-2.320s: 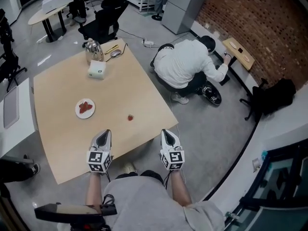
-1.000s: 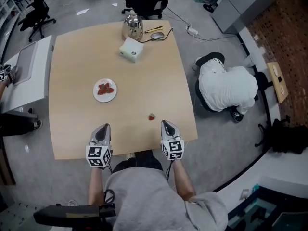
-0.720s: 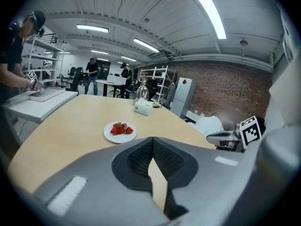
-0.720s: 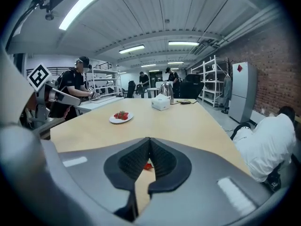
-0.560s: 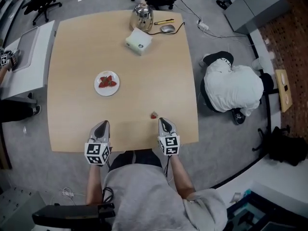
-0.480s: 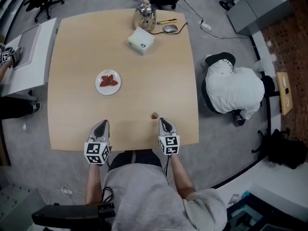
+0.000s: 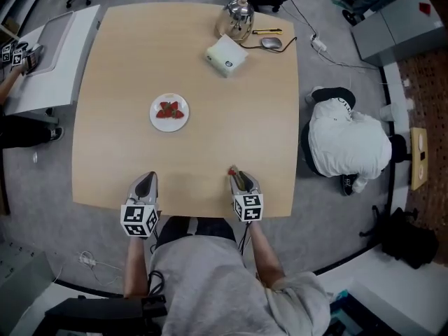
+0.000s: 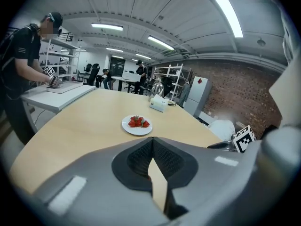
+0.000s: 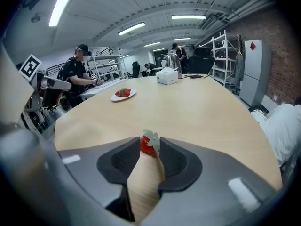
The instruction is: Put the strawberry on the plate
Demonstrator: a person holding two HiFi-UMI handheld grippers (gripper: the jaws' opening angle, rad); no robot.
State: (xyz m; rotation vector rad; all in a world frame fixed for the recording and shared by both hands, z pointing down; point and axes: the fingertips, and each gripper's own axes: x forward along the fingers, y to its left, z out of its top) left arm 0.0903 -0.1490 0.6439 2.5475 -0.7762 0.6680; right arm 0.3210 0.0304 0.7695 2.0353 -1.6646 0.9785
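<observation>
**Strawberry sits between the parted right jaws**

In the head view the right gripper covers nearly all of the strawberry; only a red speck shows. Its own view shows the berry on the table between the fingertips. The jaws have just been opening, and pad contact is unclear. The left gripper is closed and empty. The plate lies well ahead-left of the right fingers.

Your right claw now sits lower and further forward, at the strawberry that earlier lay clear ahead of it on the counter. Its jaws, closed before, have just been opening, and the strawberry now stands between their tips.
</observation>
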